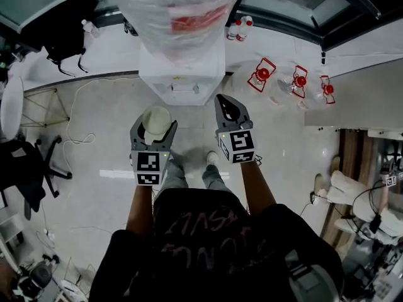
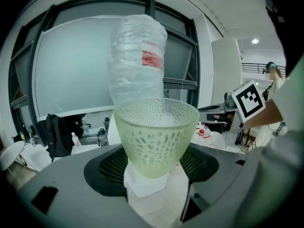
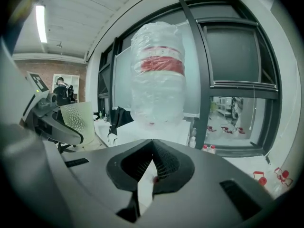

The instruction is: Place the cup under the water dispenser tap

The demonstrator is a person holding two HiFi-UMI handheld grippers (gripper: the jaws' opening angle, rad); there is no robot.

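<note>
My left gripper (image 1: 153, 131) is clamped on the cup (image 1: 157, 118): in the left gripper view the two jaws press against the lower wall of the cup (image 2: 156, 134) from either side. The cup is pale green and translucent with a perforated pattern. It stands upright, mouth up and narrow base down between the jaws. My right gripper (image 1: 228, 109) holds nothing; in the right gripper view its jaws meet at the tips with no object between them. From the head view, both grippers are held side by side over the floor (image 1: 94, 168), in front of the white water dispenser (image 1: 182, 74). The left one is level with the dispenser's left half, the right one with its right edge. The cup is near the dispenser's front face but apart from it. The large bottle (image 1: 179, 5) on top of the dispenser is wrapped in clear plastic and carries a red band (image 3: 159, 66). The right gripper view also shows the cup (image 3: 78, 120) off to its left.
</note>
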